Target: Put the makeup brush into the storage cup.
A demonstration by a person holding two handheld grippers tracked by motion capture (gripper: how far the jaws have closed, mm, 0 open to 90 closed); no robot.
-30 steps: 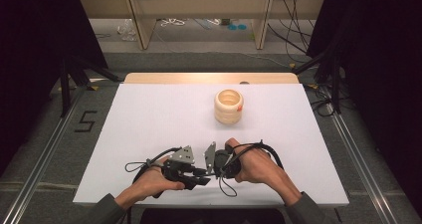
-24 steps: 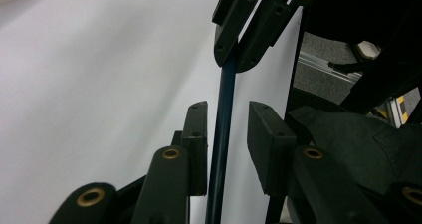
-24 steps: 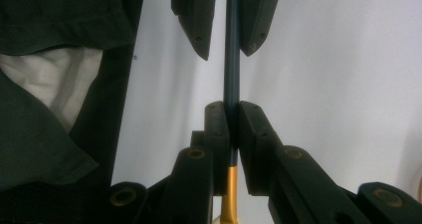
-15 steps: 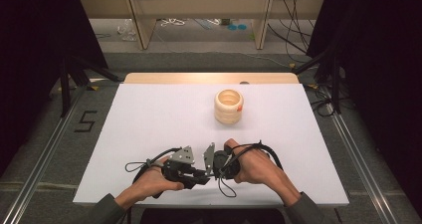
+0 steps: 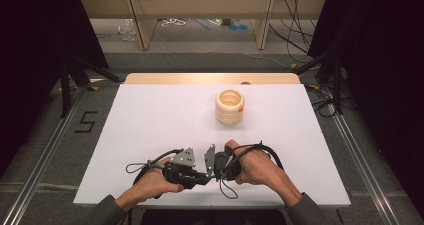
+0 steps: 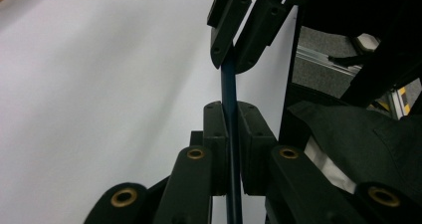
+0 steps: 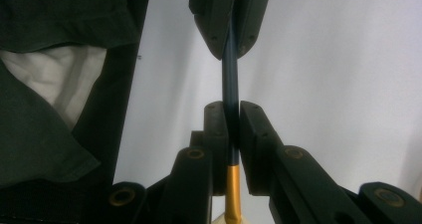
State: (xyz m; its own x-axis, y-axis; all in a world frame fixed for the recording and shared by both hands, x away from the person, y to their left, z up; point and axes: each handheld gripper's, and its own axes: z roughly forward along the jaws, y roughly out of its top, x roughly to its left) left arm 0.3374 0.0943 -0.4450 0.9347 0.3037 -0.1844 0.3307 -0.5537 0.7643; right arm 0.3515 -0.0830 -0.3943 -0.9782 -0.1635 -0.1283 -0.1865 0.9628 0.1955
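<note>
A thin dark blue rod [image 6: 229, 84] bridges the two grippers, which face each other tip to tip near the table's front edge. My left gripper [image 6: 231, 119] is shut on one end; its jaws have just been closing, with the rod between them. My right gripper [image 7: 231, 114] is shut on the other end, where the rod [image 7: 230, 79] turns yellow [image 7: 231, 189] behind the pads. In the high view the left gripper [image 5: 205, 177] and right gripper [image 5: 214, 173] meet between the person's two hands. A cream stack of rings [image 5: 230, 106] stands upright farther back on the table.
The white table top [image 5: 150, 125] ends in a wooden strip [image 5: 210, 78] at the back. Metal rails run along both sides, and a "5" mark [image 5: 85, 121] lies on the floor at the left. Cables trail from both grippers across the table's front.
</note>
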